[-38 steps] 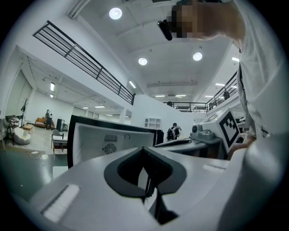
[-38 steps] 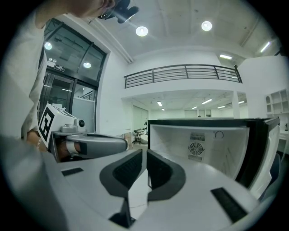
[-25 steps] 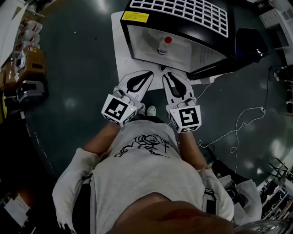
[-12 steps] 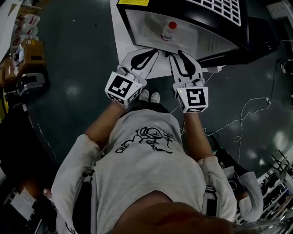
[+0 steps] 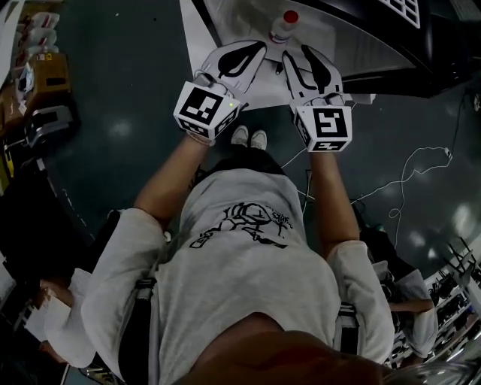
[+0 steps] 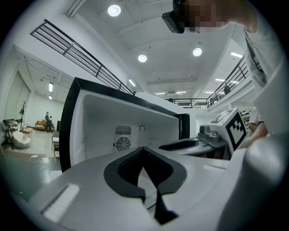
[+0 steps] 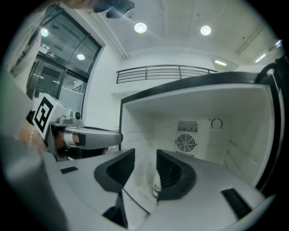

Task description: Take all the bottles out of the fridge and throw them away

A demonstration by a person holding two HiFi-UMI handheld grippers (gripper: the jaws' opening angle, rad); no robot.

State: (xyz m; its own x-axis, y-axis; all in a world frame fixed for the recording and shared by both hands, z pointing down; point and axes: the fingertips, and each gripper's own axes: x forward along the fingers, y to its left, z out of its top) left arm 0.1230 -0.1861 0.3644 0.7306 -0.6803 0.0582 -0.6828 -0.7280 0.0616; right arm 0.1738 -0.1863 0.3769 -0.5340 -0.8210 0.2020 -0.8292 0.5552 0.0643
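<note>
The bottle (image 5: 283, 28) stands upright inside the fridge (image 5: 225, 16), on its white floor near the open front. It is pale with a red cap. The right gripper view shows only a sliver of the bottle (image 7: 156, 185), with a label band whose print is too small to read. No other item shows in the fridge.

The fridge has a black frame and white walls (image 7: 149, 126). A round fan grille (image 7: 186, 143) sits low on the back wall, with a small ring mark (image 7: 216, 123) beside it. The left gripper view shows the same fridge (image 6: 90, 131) and grille (image 6: 122, 143).

The right gripper (image 5: 297, 50) points into the opening, just short of the bottle. Its jaws have just been opening and now stand apart (image 7: 145, 155). The bottle shows through the gap beyond the tips, half behind one jaw, and neither pad presses on it.

The left gripper (image 5: 257, 50) lies just beside the right one. Its jaws meet at the tips (image 6: 143, 151) with nothing between them.

The left cube (image 5: 204, 111) and right cube (image 5: 328, 125) each carry a black-and-white square marker.

The fridge rests on a white sheet (image 5: 197, 60) on a dark floor. A thin cable (image 5: 409, 180) trails across the floor at the right. The person's grey shirt (image 5: 240, 225) bears a line drawing with lettering that cannot be read.
</note>
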